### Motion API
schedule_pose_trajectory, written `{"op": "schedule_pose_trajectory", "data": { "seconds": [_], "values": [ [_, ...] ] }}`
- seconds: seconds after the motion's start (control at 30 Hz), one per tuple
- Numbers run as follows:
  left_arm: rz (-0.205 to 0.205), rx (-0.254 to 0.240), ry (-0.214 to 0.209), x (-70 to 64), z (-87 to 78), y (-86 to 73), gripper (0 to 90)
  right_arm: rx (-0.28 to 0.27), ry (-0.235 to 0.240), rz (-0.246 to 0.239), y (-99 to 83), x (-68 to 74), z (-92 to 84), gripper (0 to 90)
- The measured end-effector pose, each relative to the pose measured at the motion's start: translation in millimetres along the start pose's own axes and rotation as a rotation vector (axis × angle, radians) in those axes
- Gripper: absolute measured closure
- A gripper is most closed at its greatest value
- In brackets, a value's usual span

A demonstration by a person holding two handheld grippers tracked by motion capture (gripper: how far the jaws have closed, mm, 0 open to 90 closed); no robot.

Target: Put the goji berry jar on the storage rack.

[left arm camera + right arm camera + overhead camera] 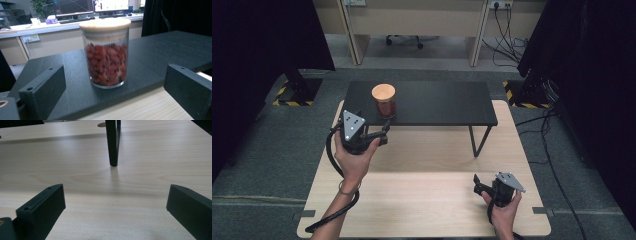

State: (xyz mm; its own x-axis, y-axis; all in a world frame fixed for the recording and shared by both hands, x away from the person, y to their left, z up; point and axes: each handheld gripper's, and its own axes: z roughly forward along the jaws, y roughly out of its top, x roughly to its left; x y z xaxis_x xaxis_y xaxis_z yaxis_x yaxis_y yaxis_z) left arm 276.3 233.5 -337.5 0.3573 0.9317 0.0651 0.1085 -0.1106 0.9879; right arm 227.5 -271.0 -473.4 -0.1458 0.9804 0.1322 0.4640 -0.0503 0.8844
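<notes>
The jar (107, 53) of red bits stood on the black shelf (437, 102) above the bench (422, 200) — not yet grabbed. The left tool (386, 131) gaped just before it; the right tool (477, 183) rested wide too — nothing held.

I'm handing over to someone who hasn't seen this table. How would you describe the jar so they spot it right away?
Find the black shelf standing on the light wooden table. Near its front left edge stands the jar, just ahead of the open left gripper. It is clear glass with a pale wooden lid, half full of small red pieces, and nothing else sits on that shelf.
</notes>
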Motion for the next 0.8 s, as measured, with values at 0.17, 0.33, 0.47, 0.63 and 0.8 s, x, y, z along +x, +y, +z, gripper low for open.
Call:
{"op": "schedule_pose_trajectory", "data": {
  "seconds": [0.17, 0.33, 0.47, 0.63, 0.8],
  "values": [
    [-0.004, -0.011, -0.004, -2.7, -6.6, -10.8, 3.3, 0.000, 0.000, -0.002, -0.1, 0.2, -0.1, 2.0],
    [0.002, -0.022, -0.010, -7.8, -15.9, -22.5, 3.2, 0.001, 0.001, -0.001, 0.2, 0.2, 0.0, 2.0],
    [-0.003, -0.028, -0.016, -9.8, -21.6, -31.9, 3.2, 0.000, 0.000, -0.002, 0.0, 0.3, -0.1, 2.0],
    [-0.035, -0.038, -0.032, -10.5, -31.9, -52.5, 3.2, 0.000, -0.001, -0.004, 0.0, 0.8, -0.1, 2.0],
    [-0.040, -0.014, -0.049, -10.3, -35.9, -67.3, 3.2, -0.001, -0.007, -0.011, -0.2, 2.6, -0.3, 2.0]
  ]
}}
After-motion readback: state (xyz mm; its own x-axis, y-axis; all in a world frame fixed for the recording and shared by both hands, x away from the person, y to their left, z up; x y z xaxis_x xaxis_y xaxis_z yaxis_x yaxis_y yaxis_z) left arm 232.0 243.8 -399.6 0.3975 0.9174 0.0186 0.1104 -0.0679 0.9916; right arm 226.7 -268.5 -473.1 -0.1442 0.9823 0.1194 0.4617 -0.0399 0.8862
